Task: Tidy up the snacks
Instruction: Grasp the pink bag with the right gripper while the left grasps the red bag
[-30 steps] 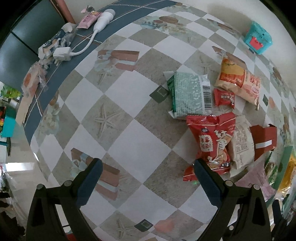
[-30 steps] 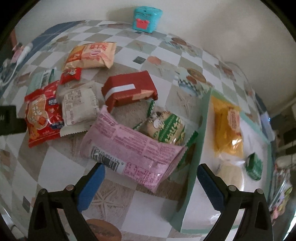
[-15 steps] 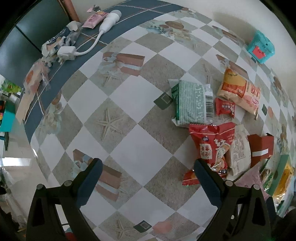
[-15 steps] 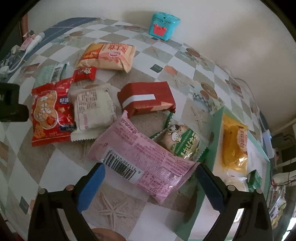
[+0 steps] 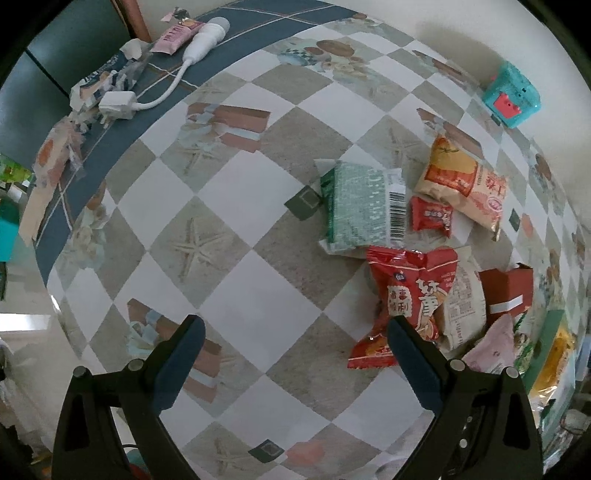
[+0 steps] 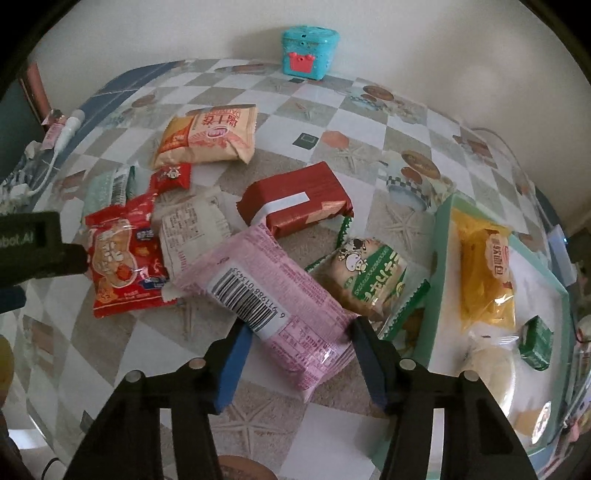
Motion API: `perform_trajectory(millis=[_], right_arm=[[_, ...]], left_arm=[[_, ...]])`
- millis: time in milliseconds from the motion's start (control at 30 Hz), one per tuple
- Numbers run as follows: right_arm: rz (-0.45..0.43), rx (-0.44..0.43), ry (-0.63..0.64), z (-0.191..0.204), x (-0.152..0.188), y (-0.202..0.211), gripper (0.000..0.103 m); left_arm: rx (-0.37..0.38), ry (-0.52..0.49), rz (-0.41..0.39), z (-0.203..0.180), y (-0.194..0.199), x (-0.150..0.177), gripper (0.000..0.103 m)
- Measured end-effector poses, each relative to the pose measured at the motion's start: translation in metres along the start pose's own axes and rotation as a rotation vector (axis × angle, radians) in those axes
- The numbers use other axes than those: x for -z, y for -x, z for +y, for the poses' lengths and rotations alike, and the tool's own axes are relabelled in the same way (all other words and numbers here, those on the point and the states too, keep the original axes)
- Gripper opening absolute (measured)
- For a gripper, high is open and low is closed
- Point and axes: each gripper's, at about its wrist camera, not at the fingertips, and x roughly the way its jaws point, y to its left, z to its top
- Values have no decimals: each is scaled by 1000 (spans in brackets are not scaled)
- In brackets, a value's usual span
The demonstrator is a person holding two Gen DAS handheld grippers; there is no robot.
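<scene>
Snack packs lie on a checked tablecloth. My right gripper (image 6: 299, 332) has its jaws closed in on the near end of a pink packet (image 6: 266, 295), which rests partly on the cloth. Beside it lie a green-and-white pack (image 6: 373, 280), a dark red pack (image 6: 295, 203), a white pack (image 6: 192, 229), a red bag (image 6: 122, 258) and an orange bag (image 6: 210, 136). A mint tray (image 6: 436, 258) at the right holds a yellow bread pack (image 6: 484, 269), a small green pack (image 6: 535, 343) and a pale bun. My left gripper (image 5: 295, 328) is open and empty, left of the red bag (image 5: 410, 299).
A teal toy box (image 6: 308, 53) stands at the back by the wall. A white charger with cable (image 5: 118, 105) and a pink tube (image 5: 181, 33) lie on the blue border at the far left. A green pack (image 5: 362, 210) and a small red sachet (image 5: 430, 218) lie mid-table.
My right gripper has moved forward and its jaws have narrowed around the pink packet's near end. The left gripper drew back slightly and stays open.
</scene>
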Motion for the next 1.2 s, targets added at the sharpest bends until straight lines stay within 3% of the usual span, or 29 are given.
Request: perform_trajectory(millis=[300, 567, 733, 833, 900, 1033, 1100, 1200], right_arm=[[11, -3, -8, -1, 0, 1, 57], [23, -3, -11, -1, 1, 1, 57], [26, -5, -11, -2, 1, 1, 57], [28, -8, -12, -2, 2, 1, 57], [29, -9, -11, -2, 1, 1, 57], [29, -9, -13, -2, 1, 1, 57], [29, -9, -14, -2, 1, 1, 57], [31, -19, -19, -3, 1, 1, 56]], left_arm=[[53, 5, -28, -4, 11, -3, 99], [89, -125, -58, -35, 19, 5, 99], [101, -164, -37, -50, 2, 8, 98], [128, -158, -17, -56, -9, 8, 83], [138, -155, -6, -58, -13, 8, 62], [141, -151, -16, -58, -12, 9, 47], [143, -151, -28, -57, -8, 9, 35], [141, -155, -39, -57, -3, 6, 31]])
